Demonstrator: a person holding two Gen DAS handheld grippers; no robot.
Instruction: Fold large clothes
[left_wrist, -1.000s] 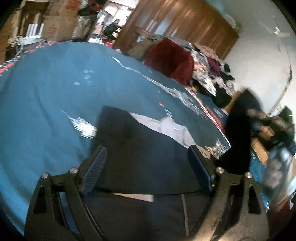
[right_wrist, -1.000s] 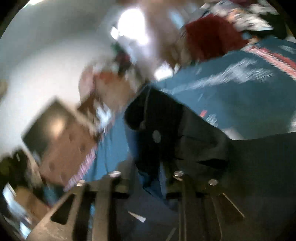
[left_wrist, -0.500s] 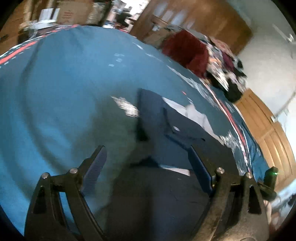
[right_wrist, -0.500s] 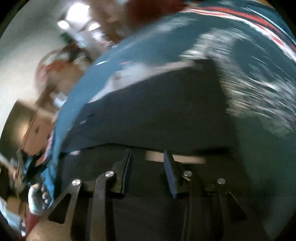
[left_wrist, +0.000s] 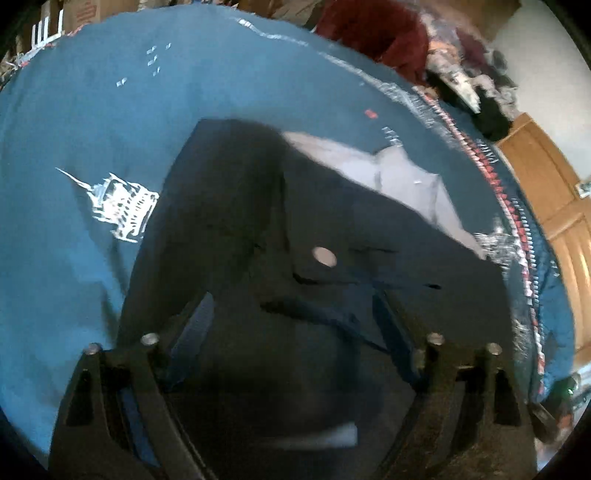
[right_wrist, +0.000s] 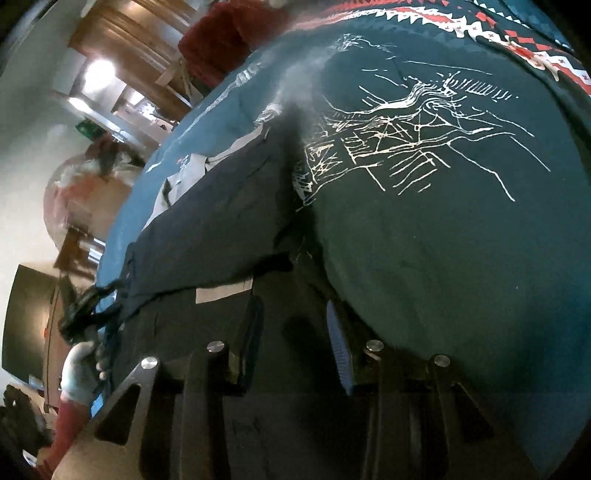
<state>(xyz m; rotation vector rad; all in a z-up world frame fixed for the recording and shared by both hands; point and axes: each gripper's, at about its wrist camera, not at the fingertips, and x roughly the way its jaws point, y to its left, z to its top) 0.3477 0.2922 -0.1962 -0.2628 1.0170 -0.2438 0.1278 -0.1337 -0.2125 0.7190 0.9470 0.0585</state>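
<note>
Dark trousers, seemingly folded, on blanket

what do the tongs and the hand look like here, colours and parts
Both the left tongs and the right tongs have black angular frames with triangular cutouts, silver pins and blue ribbed pads. The hand wears a pale glove and a red sleeve.

left wrist view close above dark garment, right wrist view alongside, both sharing blue cloth

We've dropped the dark garment flat onto the blue cloth now, right gripper let go and opened up, left gripper moved in over it.
</note>
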